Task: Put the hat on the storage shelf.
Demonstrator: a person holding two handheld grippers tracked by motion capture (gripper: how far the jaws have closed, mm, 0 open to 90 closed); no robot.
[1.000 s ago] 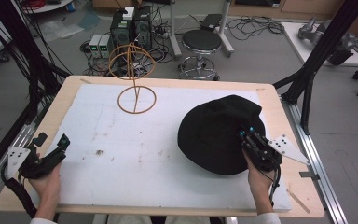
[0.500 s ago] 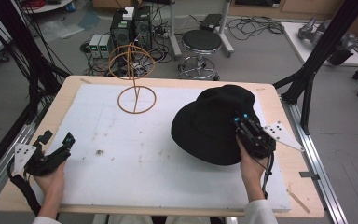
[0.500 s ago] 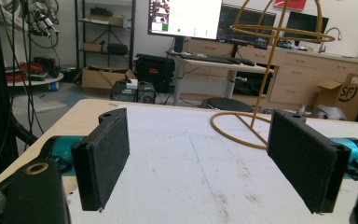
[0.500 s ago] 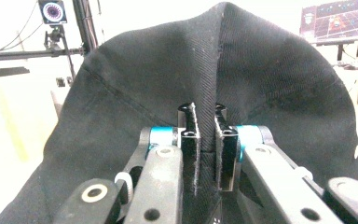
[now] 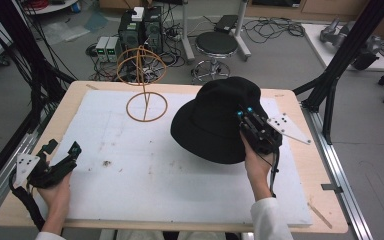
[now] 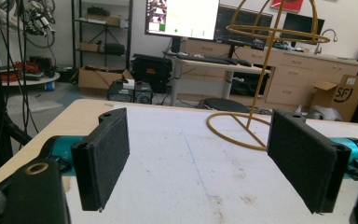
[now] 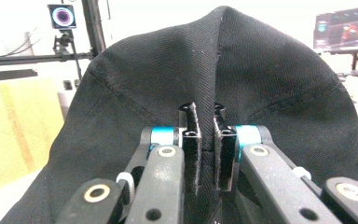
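Note:
A black bucket hat (image 5: 214, 120) hangs lifted off the white mat, tilted, right of centre. My right gripper (image 5: 245, 119) is shut on the hat's brim at its right side; in the right gripper view the two pads (image 7: 190, 140) pinch a fold of black hat (image 7: 223, 70) cloth. A wire hat stand (image 5: 142, 82) of golden hoops rises at the back of the mat, left of the hat. My left gripper (image 5: 62, 150) rests at the front left of the table, its jaws wide open with nothing between them; its view looks toward the wire stand (image 6: 265, 60).
The white mat (image 5: 145, 165) covers most of the wooden table (image 5: 300, 150). Black frame posts (image 5: 340, 60) stand at the table's back corners. A stool (image 5: 216, 47) and computer boxes (image 5: 140, 27) sit on the floor beyond the far edge.
My right gripper has lifted the hat and carried it toward the back left, nearer the wire stand. The left gripper has stayed in place.

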